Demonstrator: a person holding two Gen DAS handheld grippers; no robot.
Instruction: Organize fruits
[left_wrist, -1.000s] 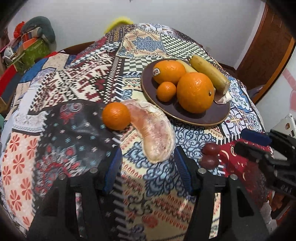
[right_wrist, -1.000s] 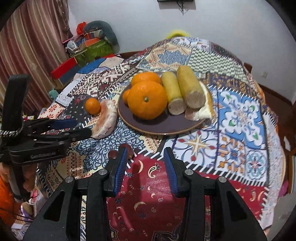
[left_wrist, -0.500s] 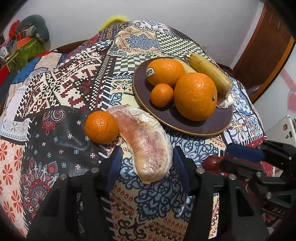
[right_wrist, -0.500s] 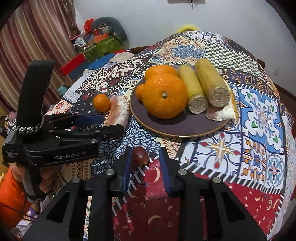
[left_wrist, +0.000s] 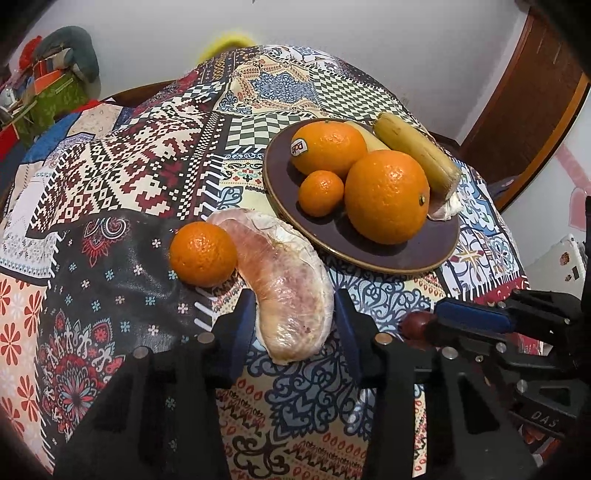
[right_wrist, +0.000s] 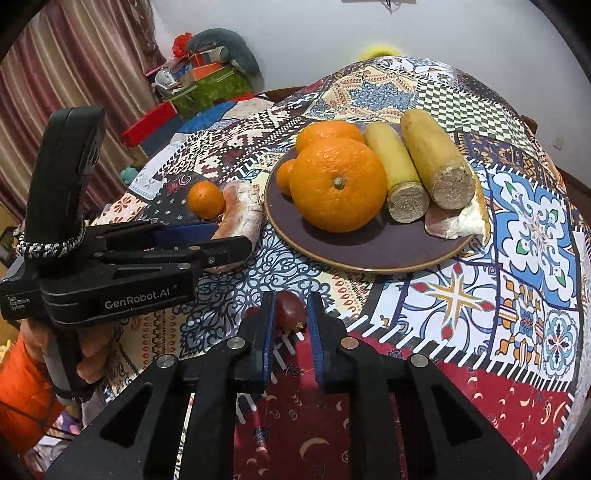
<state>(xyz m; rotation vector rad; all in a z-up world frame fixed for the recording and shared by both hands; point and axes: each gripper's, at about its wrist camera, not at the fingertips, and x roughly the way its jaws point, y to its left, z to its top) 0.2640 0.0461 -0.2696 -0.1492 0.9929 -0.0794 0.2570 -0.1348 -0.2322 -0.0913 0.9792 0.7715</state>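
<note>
The patchwork tablecloth (right_wrist: 532, 229) falls away over the table's rounded far and right edges, and its right half lies bare, leaving wide room there. The crowded part is the middle: a dark brown glazed plate (right_wrist: 354, 254) holds a big dimpled orange (right_wrist: 338, 184), a second orange with a sticker (left_wrist: 328, 146), a small mandarin (left_wrist: 320, 192), two blunt-cut yellow banana pieces (right_wrist: 434, 158) and a pale peeled segment (right_wrist: 458, 221) at its right rim.

Just left of the plate, on the cloth, a loose mandarin (left_wrist: 203, 253) touches a long, curved pomelo segment (left_wrist: 284, 291) with a glossy, pink, membrane-wrapped surface. The left gripper (left_wrist: 295, 325) straddles the near end of this segment; its blue ribbed pads are closing and sit against both sides of it. A hand (right_wrist: 92, 354) in an orange sleeve holds that gripper's handle at the near left.

Near the table's front edge, on the red patch border, the right gripper (right_wrist: 290, 317) is clamped on a small, smooth, dark red fruit (right_wrist: 291, 314); a second one peeks out just left of its left pad, partly hidden.
</note>
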